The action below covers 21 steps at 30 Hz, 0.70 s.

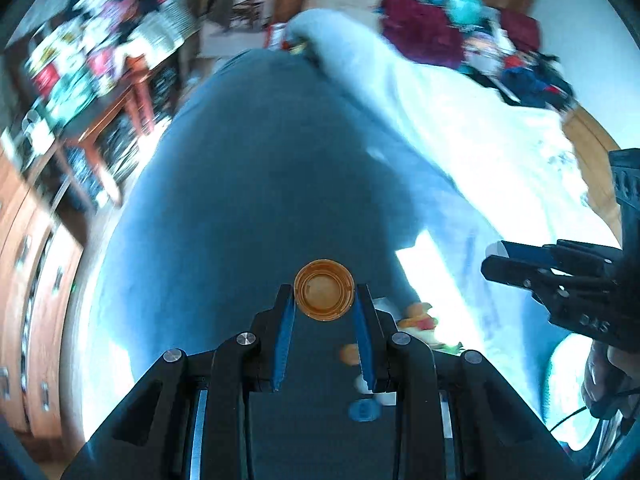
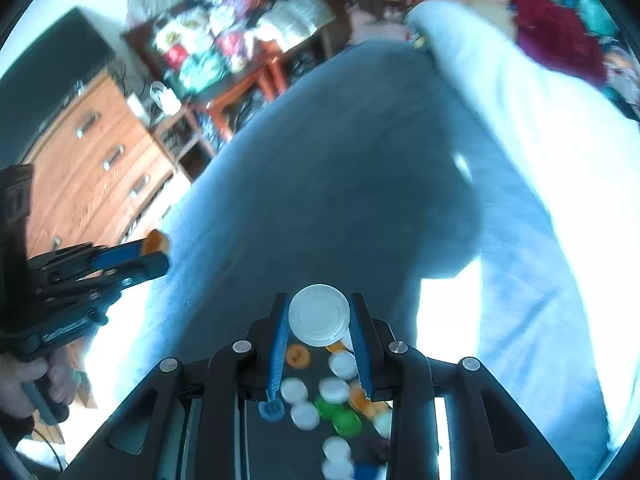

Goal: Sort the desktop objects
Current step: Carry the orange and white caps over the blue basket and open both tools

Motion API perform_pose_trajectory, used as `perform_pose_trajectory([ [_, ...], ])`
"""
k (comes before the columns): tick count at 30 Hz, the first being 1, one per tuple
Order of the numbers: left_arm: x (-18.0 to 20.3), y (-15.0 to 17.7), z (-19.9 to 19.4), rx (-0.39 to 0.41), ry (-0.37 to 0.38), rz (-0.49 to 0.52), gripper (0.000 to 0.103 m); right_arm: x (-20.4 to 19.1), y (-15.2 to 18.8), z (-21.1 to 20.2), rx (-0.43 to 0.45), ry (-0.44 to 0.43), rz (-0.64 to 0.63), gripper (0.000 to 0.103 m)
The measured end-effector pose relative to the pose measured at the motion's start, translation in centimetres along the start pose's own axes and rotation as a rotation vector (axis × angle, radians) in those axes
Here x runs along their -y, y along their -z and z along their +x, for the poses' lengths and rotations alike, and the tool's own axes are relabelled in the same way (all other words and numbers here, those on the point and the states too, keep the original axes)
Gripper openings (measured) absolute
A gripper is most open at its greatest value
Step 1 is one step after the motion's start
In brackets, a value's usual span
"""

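My left gripper [image 1: 324,304] pinches an orange cap [image 1: 324,290]; my right gripper [image 2: 319,320] pinches a white cap [image 2: 319,315]. Loose caps [image 2: 334,390] lie below; I should keep both squeezes firm while carrying.

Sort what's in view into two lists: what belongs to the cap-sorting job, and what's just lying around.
Part of the job:
- orange cap, held in the left gripper
- white cap, held in the right gripper
- loose caps on the dark surface below

Just lying about:
- wooden drawers
- cluttered shelf
- red cloth
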State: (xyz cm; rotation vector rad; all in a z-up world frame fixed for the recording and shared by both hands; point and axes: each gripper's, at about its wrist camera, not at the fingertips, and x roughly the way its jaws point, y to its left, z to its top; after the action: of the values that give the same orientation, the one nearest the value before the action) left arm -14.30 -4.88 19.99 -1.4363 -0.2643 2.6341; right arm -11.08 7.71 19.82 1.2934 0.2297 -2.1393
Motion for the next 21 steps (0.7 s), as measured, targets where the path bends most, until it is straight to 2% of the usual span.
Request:
perform_pose_trajectory([
  [4, 7.0, -1.7, -2.1, 0.009, 0.069, 0.113, 0.025, 2.2, 1.3, -6.7, 0.061, 0.042, 0.066, 0.032],
  [10, 17.1, -2.4, -4.9, 0.014, 0.186, 0.267, 0.025, 5.6, 4.9, -16.5, 0.153, 0.125, 0.182, 0.032],
  [14, 23.0, -2.3, -6.3, -0.001, 0.262, 0.345, 0.025, 8.5, 8.3, -22.0, 0.189, 0.176, 0.248, 0.032],
  [21, 33.3, -0.9, -7.7, -0.046, 0.37, 0.494, 0.025, 13.5, 13.8, -29.2, 0.229, 0.272, 0.366, 0.032],
])
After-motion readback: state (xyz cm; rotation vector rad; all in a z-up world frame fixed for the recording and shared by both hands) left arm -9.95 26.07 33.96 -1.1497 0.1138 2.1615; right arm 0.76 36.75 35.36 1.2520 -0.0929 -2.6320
